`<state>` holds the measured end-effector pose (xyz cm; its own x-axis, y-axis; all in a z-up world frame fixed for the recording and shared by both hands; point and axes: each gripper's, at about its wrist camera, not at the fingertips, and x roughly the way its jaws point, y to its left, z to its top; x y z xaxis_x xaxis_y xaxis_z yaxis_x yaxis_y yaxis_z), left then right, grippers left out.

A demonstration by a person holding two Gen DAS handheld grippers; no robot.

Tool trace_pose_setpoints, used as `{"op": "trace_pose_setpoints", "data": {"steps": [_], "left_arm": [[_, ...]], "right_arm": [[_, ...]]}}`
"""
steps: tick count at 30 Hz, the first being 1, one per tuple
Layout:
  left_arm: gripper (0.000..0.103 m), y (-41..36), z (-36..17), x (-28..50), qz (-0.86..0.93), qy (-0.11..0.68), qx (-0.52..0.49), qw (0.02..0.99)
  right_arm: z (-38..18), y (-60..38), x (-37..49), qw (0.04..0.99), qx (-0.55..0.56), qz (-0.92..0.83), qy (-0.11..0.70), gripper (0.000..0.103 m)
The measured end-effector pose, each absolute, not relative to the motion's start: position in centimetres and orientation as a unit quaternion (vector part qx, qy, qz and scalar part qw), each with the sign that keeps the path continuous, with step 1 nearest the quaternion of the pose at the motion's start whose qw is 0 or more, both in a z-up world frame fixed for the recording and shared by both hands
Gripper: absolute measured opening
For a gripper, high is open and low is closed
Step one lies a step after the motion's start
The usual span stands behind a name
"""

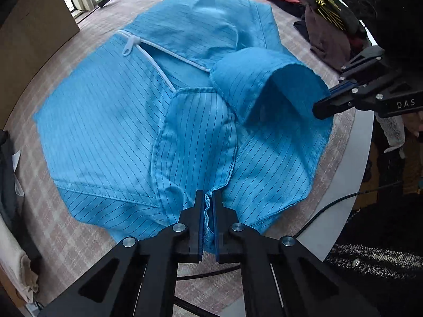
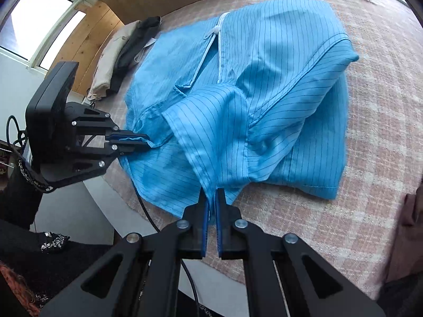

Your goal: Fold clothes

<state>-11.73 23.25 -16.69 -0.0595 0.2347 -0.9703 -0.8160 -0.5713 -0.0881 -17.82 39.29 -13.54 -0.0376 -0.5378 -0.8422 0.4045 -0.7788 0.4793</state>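
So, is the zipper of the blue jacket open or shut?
Partly open. On the blue jacket, the white zipper splits into two separate rows below the pull; above it the rows are joined.

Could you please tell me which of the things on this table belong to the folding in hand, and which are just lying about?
In use:
blue striped garment
left gripper, shut on its edge
right gripper, shut on another edge

Lying about:
pile of dark and pink clothes
folded beige and dark clothes
black cable

"DAS" in white letters on right gripper [image 1: 321, 111] body.
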Motion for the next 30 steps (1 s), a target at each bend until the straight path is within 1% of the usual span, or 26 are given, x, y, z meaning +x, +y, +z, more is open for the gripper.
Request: {"op": "trace_pose_setpoints", "data": {"steps": [3, 4, 6, 8, 10, 11, 12, 13, 14, 15, 16, 17, 20, 25, 26, 27, 28, 29, 30], "left_arm": [[0.005, 21.9, -14.0, -11.4, 0.692, 0.252, -0.554, 0.389], [0.006, 21.5, -13.7, -11.3, 0.689, 0.249, -0.556, 0.394], [0.013, 21.4, -15.5, -11.1, 0.668, 0.255, -0.577, 0.394], [0.012, 21.4, -17.5, -10.6, 0.641, 0.277, -0.607, 0.379], [0.013, 21.2, -17.7, -10.2, 0.629, 0.289, -0.618, 0.372], [0.015, 21.1, -16.8, -10.1, 0.633, 0.290, -0.612, 0.376], [0.020, 21.2, -15.7, -10.2, 0.640, 0.284, -0.604, 0.380], [0.033, 21.7, -14.5, -10.6, 0.652, 0.270, -0.596, 0.382], [0.042, 22.1, -13.2, -10.9, 0.664, 0.256, -0.588, 0.385], [0.044, 22.7, -12.2, -11.2, 0.673, 0.237, -0.581, 0.391], [0.047, 23.6, -11.5, -11.3, 0.676, 0.216, -0.578, 0.402], [0.048, 24.7, -11.3, -11.3, 0.676, 0.199, -0.577, 0.413], [0.054, 28.2, -12.5, -10.7, 0.670, 0.166, -0.583, 0.428], [0.054, 32.7, -16.5, -9.3, 0.677, 0.167, -0.588, 0.409], [0.049, 33.2, -17.3, -9.3, 0.683, 0.171, -0.586, 0.400], [0.041, 33.3, -17.7, -9.3, 0.687, 0.174, -0.584, 0.396], [0.015, 32.8, -17.4, -9.3, 0.688, 0.175, -0.581, 0.398], [0.002, 32.3, -17.1, -9.3, 0.690, 0.175, -0.578, 0.400], [0.001, 31.9, -16.8, -9.3, 0.691, 0.176, -0.574, 0.402]], "right_arm": [[-12.0, 39.5, -17.1, 0.343, 0.596, -0.724, -0.057, 0.005], [-12.3, 39.3, -17.0, 0.344, 0.597, -0.723, -0.059, 0.005], [-13.7, 38.9, -17.0, 0.345, 0.608, -0.712, -0.063, 0.005], [-14.4, 38.9, -17.0, 0.347, 0.618, -0.702, -0.067, 0.005], [-13.7, 39.6, -17.0, 0.348, 0.612, -0.706, -0.076, 0.005], [-13.3, 40.0, -17.0, 0.349, 0.609, -0.708, -0.080, 0.006], [-12.9, 40.3, -17.0, 0.349, 0.605, -0.710, -0.084, 0.008], [-12.5, 40.7, -17.0, 0.349, 0.602, -0.713, -0.088, 0.010], [-12.1, 41.1, -17.0, 0.350, 0.599, -0.715, -0.092, 0.024], [-11.6, 42.2, -17.6, 0.335, 0.590, -0.727, -0.108, 0.044], [-11.4, 43.4, -18.6, 0.316, 0.585, -0.737, -0.125, 0.051], [-11.3, 44.5, -19.6, 0.296, 0.580, -0.745, -0.142, 0.054], [-11.8, 46.4, -22.7, 0.262, 0.573, -0.755, -0.181, 0.054], [-14.5, 45.1, -27.1, 0.243, 0.597, -0.741, -0.188, 0.053], [-14.9, 45.0, -27.4, 0.244, 0.601, -0.736, -0.191, 0.044], [-15.3, 45.0, -27.7, 0.244, 0.605, -0.732, -0.195, 0.024], [-15.4, 45.1, -27.8, 0.249, 0.609, -0.726, -0.202, 0.016], [-15.5, 45.3, -28.0, 0.256, 0.611, -0.719, -0.208, 0.008], [-15.3, 45.3, -28.0, 0.260, 0.610, -0.718, -0.213, 0.007]]}}
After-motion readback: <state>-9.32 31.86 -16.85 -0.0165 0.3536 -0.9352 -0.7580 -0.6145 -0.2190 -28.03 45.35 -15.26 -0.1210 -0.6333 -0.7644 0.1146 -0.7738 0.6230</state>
